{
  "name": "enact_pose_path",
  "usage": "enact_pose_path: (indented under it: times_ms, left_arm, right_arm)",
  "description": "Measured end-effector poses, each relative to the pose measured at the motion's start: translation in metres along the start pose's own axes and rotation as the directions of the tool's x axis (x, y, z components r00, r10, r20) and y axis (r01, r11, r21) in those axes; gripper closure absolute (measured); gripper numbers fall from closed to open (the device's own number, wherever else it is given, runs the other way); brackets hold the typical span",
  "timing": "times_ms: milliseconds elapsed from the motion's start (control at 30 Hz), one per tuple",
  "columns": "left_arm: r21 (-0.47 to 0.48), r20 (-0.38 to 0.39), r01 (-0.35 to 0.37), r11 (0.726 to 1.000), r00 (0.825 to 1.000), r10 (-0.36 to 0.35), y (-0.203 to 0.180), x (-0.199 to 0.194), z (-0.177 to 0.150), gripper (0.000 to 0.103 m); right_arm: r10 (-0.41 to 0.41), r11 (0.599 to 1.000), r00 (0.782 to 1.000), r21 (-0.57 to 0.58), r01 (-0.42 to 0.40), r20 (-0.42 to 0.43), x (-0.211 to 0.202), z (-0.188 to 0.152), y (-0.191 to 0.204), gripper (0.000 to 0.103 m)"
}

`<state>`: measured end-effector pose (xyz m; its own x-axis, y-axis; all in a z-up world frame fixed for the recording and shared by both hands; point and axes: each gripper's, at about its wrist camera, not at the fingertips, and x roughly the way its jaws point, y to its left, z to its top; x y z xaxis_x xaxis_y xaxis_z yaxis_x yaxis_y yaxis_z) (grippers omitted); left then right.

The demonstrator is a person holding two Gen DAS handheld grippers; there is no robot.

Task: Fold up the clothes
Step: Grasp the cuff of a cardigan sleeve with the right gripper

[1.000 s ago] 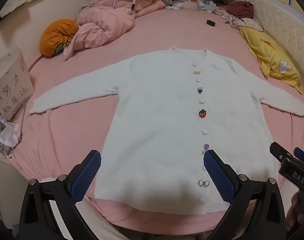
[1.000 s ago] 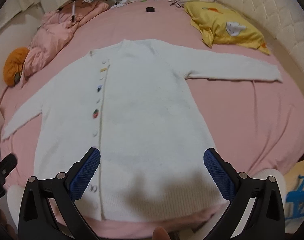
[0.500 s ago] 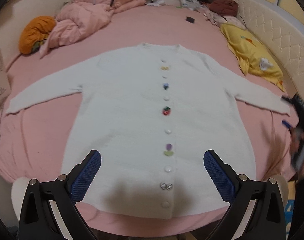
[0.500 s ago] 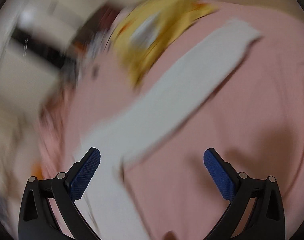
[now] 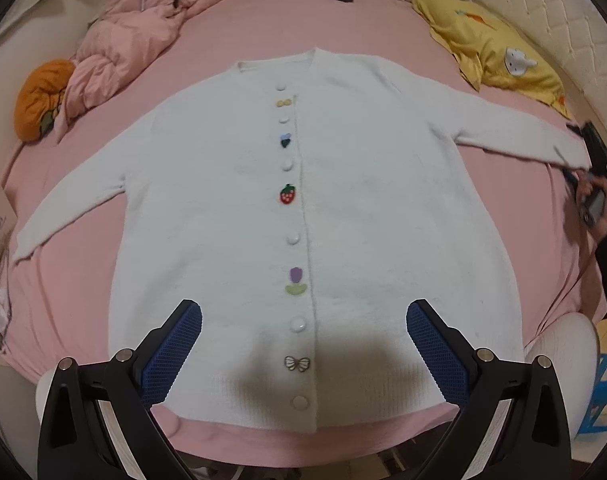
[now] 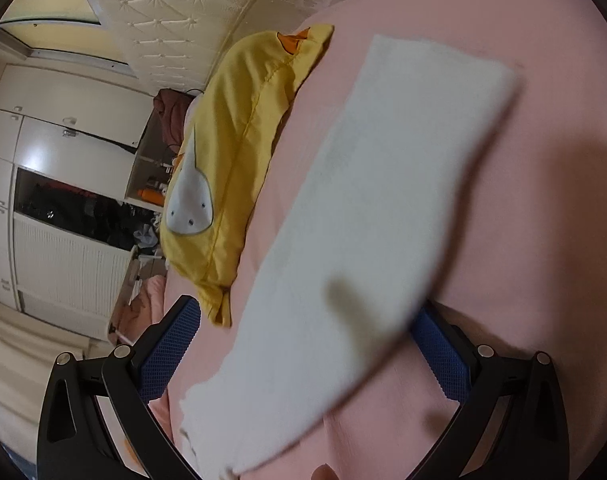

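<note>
Sleeve (image 6: 367,220) hides right hand-held gripper (image 6: 303,344) finger.

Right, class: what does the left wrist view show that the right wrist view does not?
Only the left wrist view shows the whole white cardigan spread flat, its strawberry button, the orange cushion and the right tongs at the sleeve cuff. Only the right wrist view shows the white wardrobe and that sleeve close up. Both show the pink bedsheet and yellow pillow.

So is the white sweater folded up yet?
No, the white sweater lies spread flat on the pink bed, both sleeves stretched out sideways.
</note>
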<state>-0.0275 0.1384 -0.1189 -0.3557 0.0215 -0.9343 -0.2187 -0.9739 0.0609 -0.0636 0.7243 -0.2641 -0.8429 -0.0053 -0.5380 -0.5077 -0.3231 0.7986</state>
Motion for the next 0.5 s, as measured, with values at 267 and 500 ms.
enact_pose_path:
  times_ms: [267,500]
  left_arm:
    - [0.021,-0.004,0.0,1.0,1.0,0.0,-0.012,-0.001,0.001,0.0]
    - [-0.046,0.015,-0.034,0.998,0.999,0.035,0.013,0.0,0.002,0.0]
  right_arm:
    - [-0.017,0.99,1.0,0.14,0.013,0.027,0.001,0.015,-0.048,0.099]
    - [-0.09,0.996,0.996,0.011,0.09,0.019,-0.004,0.021,-0.013,0.097]
